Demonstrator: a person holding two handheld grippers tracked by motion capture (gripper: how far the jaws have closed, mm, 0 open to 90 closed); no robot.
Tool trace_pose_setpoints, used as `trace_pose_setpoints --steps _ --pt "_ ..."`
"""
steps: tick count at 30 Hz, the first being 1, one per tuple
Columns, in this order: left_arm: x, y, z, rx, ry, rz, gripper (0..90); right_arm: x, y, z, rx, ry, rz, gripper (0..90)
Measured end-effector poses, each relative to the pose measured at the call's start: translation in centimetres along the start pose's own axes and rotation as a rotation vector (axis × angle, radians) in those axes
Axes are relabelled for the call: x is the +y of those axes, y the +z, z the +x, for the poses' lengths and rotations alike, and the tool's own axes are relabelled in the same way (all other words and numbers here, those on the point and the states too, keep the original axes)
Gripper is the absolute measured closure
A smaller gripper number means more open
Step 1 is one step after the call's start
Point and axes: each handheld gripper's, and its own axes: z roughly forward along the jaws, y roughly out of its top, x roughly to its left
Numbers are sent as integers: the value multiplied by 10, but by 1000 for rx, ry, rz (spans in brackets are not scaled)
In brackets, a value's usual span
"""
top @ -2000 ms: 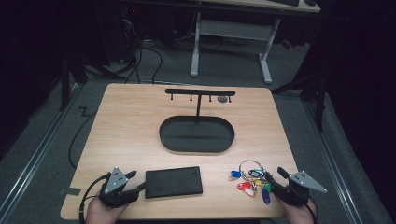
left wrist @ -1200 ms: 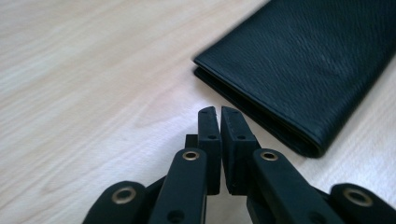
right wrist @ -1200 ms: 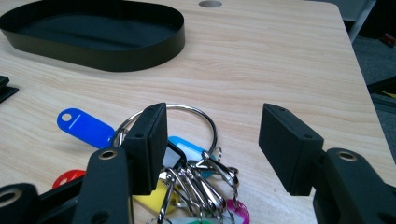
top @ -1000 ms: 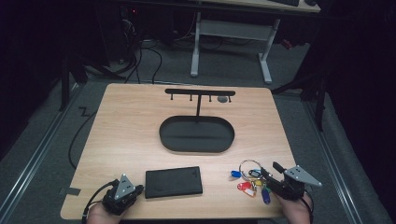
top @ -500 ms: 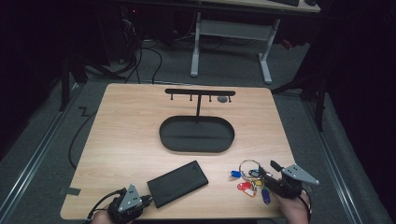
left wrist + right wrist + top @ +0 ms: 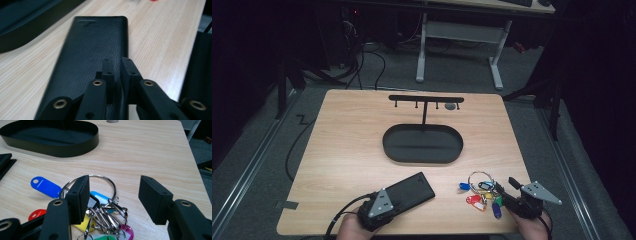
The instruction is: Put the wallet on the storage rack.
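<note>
Left gripper [image 6: 388, 207]: at 7 o'clock on the table [image 6: 352, 150], jaws pressed together on the near end of the wallet [image 6: 409, 192].
Wallet: black, lying flat and slanted, far end pointing to 1 o'clock, not yet lifted.
Tray [image 6: 422, 144]: oval, at table centre, bare; the hook stand [image 6: 426, 100] rises at its 12 o'clock.
Key ring [image 6: 96, 195]: coloured tags, at 5 o'clock, flat on the wood.
Right gripper [image 6: 113, 200]: jaws spread, astride the ring, holding nothing.
Progress: early, I judge; both items remain to be moved.
</note>
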Motion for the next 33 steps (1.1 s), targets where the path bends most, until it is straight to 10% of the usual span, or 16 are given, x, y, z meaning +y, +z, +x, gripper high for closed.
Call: trace_pose_setpoints --steps 14,25,33 --pt "5 14 -3 16 20 24 900 -1 3 0 15 3 9 426" --pt "1 12 14 51 -57 -16 876 0 7 2 28 -4 14 426" --pt "-23 -16 62 257 -183 -55 830 0 5 -1 27 12 11 426"
